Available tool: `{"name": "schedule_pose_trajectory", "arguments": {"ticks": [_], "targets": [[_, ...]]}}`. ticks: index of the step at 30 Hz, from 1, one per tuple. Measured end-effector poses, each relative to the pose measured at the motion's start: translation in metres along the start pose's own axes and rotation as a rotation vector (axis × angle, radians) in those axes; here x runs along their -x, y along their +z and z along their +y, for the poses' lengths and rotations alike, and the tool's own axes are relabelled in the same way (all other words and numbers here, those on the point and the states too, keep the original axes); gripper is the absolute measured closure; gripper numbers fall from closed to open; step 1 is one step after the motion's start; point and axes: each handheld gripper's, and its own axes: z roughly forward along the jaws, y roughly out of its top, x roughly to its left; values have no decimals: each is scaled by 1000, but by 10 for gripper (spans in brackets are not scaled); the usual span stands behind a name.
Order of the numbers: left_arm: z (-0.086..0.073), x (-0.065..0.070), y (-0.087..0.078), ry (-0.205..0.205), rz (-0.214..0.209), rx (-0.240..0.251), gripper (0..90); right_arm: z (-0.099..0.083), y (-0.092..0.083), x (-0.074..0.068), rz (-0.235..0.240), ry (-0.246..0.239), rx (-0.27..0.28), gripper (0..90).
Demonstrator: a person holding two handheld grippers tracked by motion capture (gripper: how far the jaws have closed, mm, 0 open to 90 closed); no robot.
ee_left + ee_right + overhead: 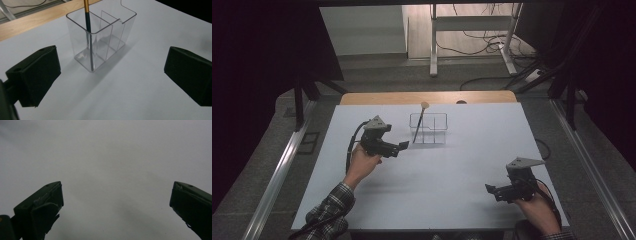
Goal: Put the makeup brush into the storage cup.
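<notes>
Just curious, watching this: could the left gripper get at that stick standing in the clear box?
Probably yes. The left gripper sits open just short of the clear box, with bare table between. The stick rises above the rim, free to grab.

High view: above the near edge, looking forward and down over the whole table (462, 165), organizer (428, 128) well off toward the far side. Left gripper view: close to the organizer (100, 40), facing it from low over the tabletop, shared with the high view. Right gripper view: well away from the organizer, tight on bare tabletop (107, 157).
</notes>
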Motion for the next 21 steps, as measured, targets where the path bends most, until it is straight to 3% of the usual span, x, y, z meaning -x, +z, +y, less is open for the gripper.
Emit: {"name": "schedule_pose_trajectory", "arguments": {"ticks": [14,21], "targets": [[-7,8,-3,22,-7,-14,9,0,0,0,2,-1,-1,0],[-10,11,-10,14,-11,0,11,0,0,0,3,0,-1,0]]}}
